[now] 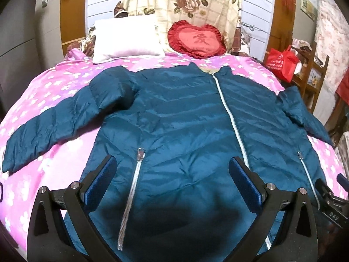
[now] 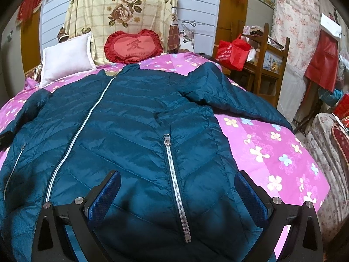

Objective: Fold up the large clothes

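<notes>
On the bed's pink flowered cover (image 1: pixel 43 91), a teal quilted jacket (image 1: pixel 178 113) lies flat, front up, its main zipper (image 1: pixel 231 113) closed and its collar toward the white pillow (image 1: pixel 124 37) and red heart cushion (image 1: pixel 196 39). Both sleeves spread outward. The left gripper (image 1: pixel 172 179) and the right gripper (image 2: pixel 177 194) each hover above the jacket's lower part, jaws released and spread wide, gripping nothing.

Teal jacket (image 1: pixel 185 113) (silver zips) on pink flowered bedspread (image 2: pixel 272 148).
</notes>
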